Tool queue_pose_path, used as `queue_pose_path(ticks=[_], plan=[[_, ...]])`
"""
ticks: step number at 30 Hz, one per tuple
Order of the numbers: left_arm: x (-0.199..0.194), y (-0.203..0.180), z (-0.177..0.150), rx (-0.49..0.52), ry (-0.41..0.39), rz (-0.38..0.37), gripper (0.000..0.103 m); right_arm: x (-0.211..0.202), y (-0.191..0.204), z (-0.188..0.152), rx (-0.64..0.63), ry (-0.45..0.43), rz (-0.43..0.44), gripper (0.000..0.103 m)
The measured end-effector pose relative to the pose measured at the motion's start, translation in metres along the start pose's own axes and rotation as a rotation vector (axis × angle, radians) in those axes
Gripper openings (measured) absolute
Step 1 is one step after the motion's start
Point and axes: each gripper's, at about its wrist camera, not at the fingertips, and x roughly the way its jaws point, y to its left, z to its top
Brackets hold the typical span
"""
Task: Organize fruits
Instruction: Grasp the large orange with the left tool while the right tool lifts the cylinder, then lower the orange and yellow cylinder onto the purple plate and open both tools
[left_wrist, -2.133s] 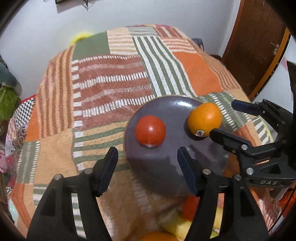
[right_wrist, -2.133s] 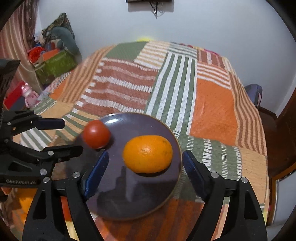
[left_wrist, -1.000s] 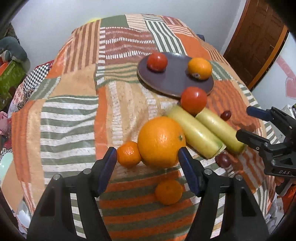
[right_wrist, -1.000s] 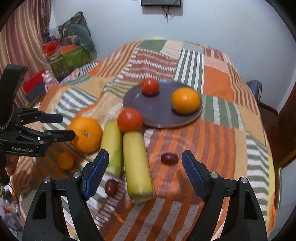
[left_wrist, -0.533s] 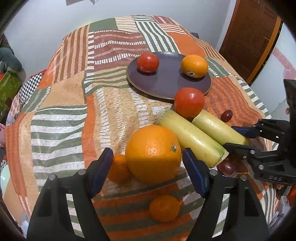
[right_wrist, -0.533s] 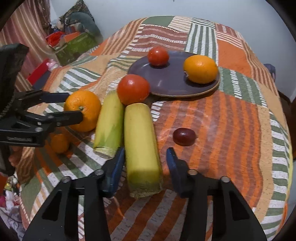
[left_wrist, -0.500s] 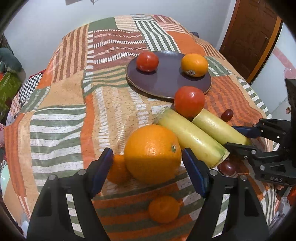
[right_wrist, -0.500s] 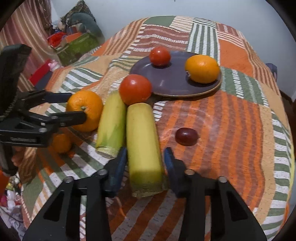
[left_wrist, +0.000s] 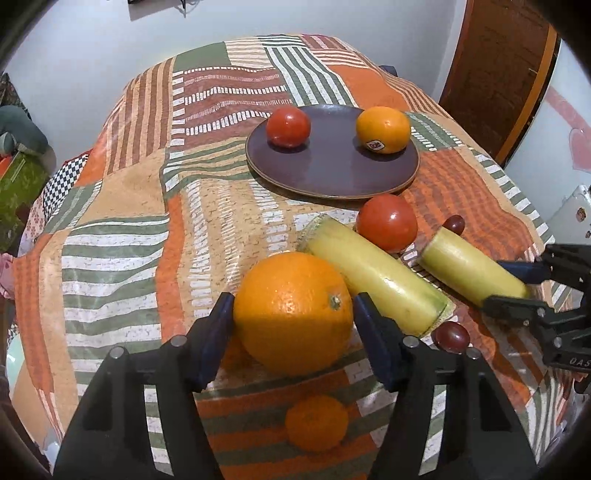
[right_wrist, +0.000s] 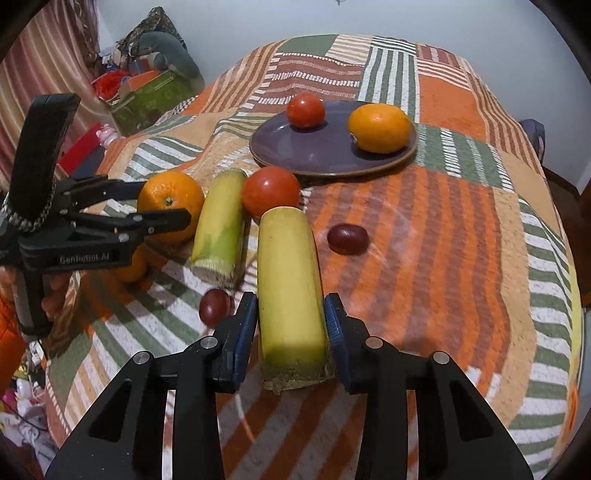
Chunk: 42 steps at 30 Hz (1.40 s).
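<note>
My left gripper (left_wrist: 293, 314) is shut on a large orange (left_wrist: 293, 312), which also shows in the right wrist view (right_wrist: 170, 201). My right gripper (right_wrist: 290, 326) is shut on a yellow-green stalk piece (right_wrist: 290, 273), seen from the left wrist view (left_wrist: 471, 267) held by the right gripper (left_wrist: 517, 286). A second stalk piece (left_wrist: 373, 277) lies beside the orange. A purple plate (left_wrist: 332, 166) holds a tomato (left_wrist: 288, 126) and an orange with a sticker (left_wrist: 383, 129). A loose tomato (left_wrist: 386, 222) sits by the plate's near rim.
Two dark grapes (right_wrist: 347, 239) (right_wrist: 214, 306) and small mandarins (left_wrist: 317, 422) lie on the striped patchwork cloth (left_wrist: 129, 229). A wooden door (left_wrist: 495, 74) is at the right. Clutter and a green box (right_wrist: 155, 96) lie off the left side.
Both grippers dropped from over the plate to the near fruit. The left jaws closed onto the large orange. The right jaws closed onto the stalk piece, which has shifted away from the other.
</note>
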Motion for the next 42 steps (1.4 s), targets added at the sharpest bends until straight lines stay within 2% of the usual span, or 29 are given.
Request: queue_pose_path(ticks=[7,17,22,25,33,37,42], plan=[[-0.023,0.003,0.001,-0.027,-0.04,-0.026,0.064,-0.006,0.001,0.004,-0.016,0.004,0.01,0.033],[-0.049,0.013,0.006,-0.061,-0.086,-0.034,0.064,0.033,0.008,0.026,-0.054,0.043,-0.026,0.036],[-0.05,0.019,0.007,-0.076,-0.085,-0.023,0.064,0.032,0.01,0.031,-0.053,0.027,-0.029,0.034],[-0.053,0.022,0.01,-0.081,-0.093,-0.018,0.064,0.019,0.01,0.034,-0.056,-0.002,-0.018,0.034],[-0.065,0.027,0.035,-0.092,-0.153,-0.012,0.064,-0.034,0.005,0.07,-0.033,-0.178,-0.019,0.033],[-0.067,0.025,0.049,-0.082,-0.181,-0.006,0.064,-0.043,0.002,0.088,-0.019,-0.234,-0.02,0.033],[-0.059,0.025,0.065,-0.077,-0.186,-0.014,0.064,-0.039,0.0,0.107,-0.015,-0.26,-0.01,0.033]])
